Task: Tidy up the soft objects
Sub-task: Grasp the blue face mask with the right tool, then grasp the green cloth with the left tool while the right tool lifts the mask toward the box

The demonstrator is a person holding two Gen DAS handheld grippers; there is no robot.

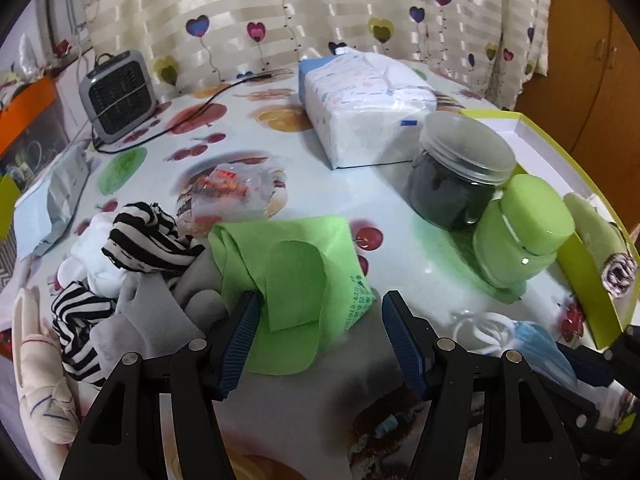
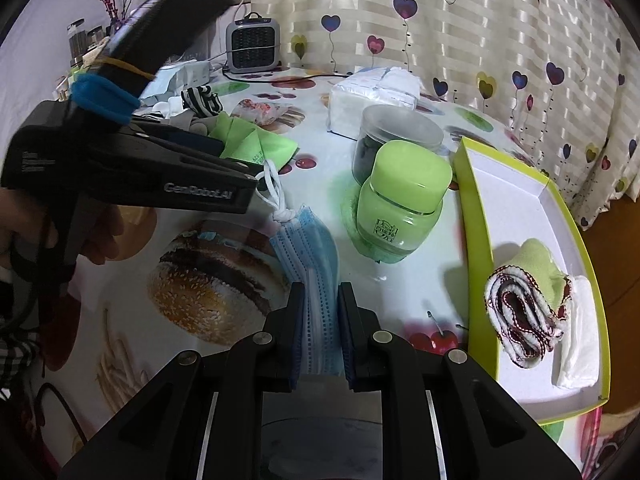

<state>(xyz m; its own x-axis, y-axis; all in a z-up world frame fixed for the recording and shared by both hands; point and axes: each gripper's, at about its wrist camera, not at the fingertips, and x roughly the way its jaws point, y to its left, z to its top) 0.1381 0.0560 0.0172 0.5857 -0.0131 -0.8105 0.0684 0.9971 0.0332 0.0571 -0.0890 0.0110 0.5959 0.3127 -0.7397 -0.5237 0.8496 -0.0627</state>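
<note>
Right claw (image 2: pixel 320 316) pinches mask (image 2: pixel 308 256); box (image 2: pixel 476 216) beside.

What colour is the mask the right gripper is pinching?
Light blue face mask with white ear loops, best in the right wrist view.

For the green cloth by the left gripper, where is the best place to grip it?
Take the green cloth by its near rounded flap, coming in low from the front. That flap already lies between the open left gripper fingers and is loose, while the far end is tucked against the sock pile.
</note>
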